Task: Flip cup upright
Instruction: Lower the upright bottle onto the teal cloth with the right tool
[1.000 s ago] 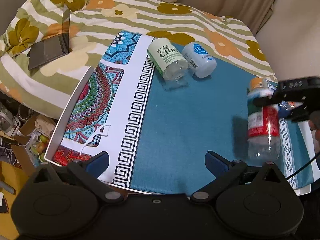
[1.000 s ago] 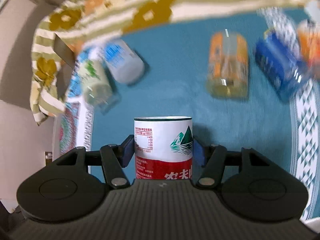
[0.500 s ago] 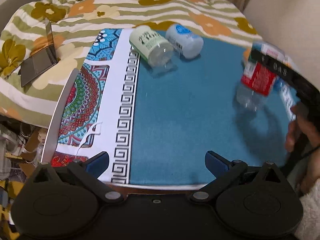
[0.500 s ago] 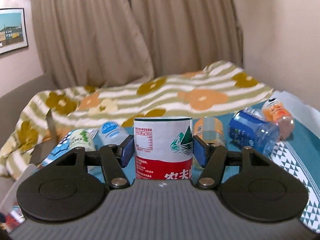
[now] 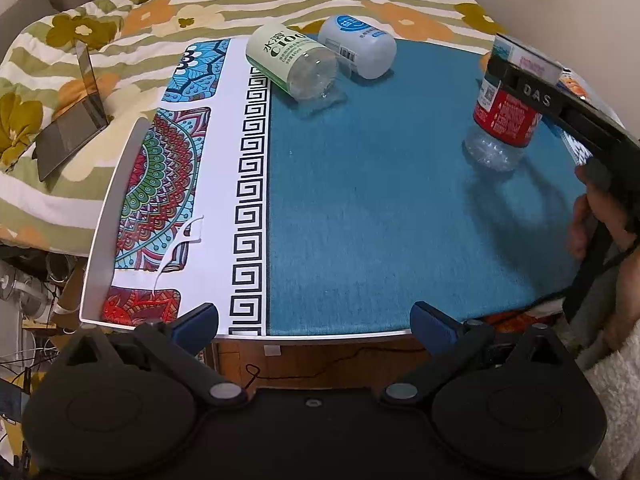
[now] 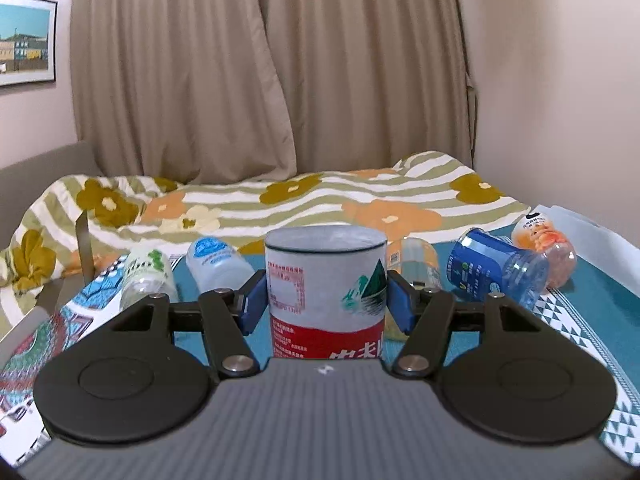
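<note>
The cup, a cut-off clear bottle with a red and white label, stands mouth up at the right of the teal mat, its base on or just above the cloth. My right gripper is shut on its upper part. In the right wrist view the blue pads press both sides of the cup, and its open rim shows on top between the right gripper's fingers. My left gripper hangs open over the table's near edge with nothing in it.
Two more cups lie on their sides at the back: a green-labelled one and a white one. Clear, blue and orange ones lie at the right. A hand holds the right gripper. A flowered quilt lies behind the table.
The right gripper has swung the cup from tilted to upright and lowered it onto the mat. The left gripper has drawn back a little towards the table's front edge.
</note>
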